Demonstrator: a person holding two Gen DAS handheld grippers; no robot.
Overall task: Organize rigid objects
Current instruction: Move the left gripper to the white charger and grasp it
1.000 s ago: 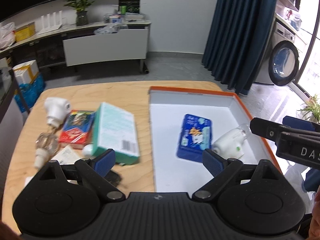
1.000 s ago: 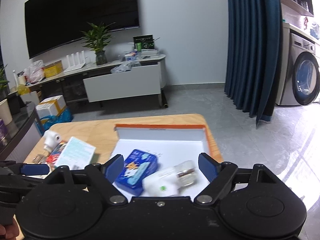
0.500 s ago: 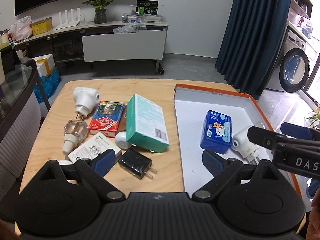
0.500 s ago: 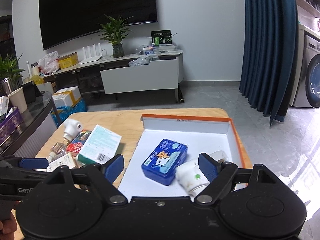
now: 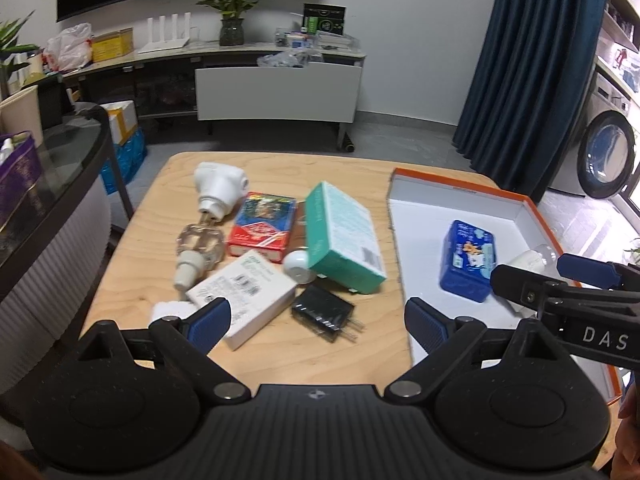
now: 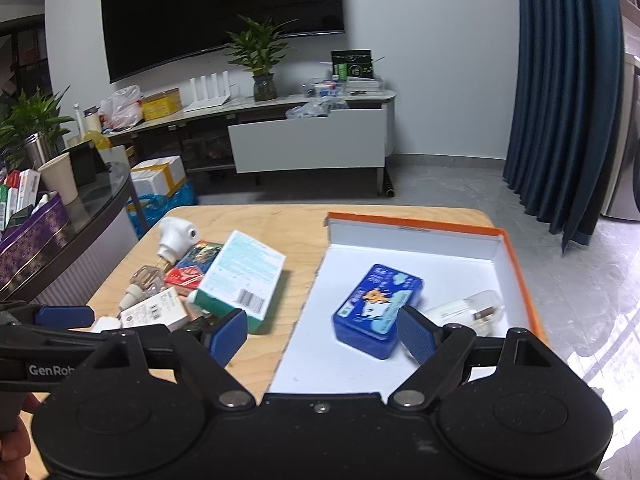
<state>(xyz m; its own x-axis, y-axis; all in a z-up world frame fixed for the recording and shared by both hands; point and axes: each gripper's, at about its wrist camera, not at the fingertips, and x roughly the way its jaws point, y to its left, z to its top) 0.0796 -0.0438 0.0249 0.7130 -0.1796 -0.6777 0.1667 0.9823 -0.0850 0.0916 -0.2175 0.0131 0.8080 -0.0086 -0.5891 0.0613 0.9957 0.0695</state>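
Where the wooden table (image 5: 280, 168) meets its right side, an orange-rimmed box lid (image 6: 516, 256) lies open with a white floor. Inside it, a blue tin (image 6: 378, 310) sits near the middle, and a white plug-in vaporizer with a clear bottle (image 6: 466, 312) lies just to its right, against the right wall.

Left of the lid, loose items crowd together: a teal box (image 5: 344, 236), a red card box (image 5: 262, 226), a white barcode box (image 5: 244, 294), a black charger (image 5: 324, 312), a small white ball (image 5: 298, 266), a second white vaporizer (image 5: 218, 186) and a clear bottle (image 5: 198, 250).

Both claws hover above the near edge. The left gripper (image 5: 316, 318) is spread wide and holds nothing; the right gripper (image 6: 322, 334) is likewise wide apart and empty. The right claw partly hides the vaporizer in the left view.
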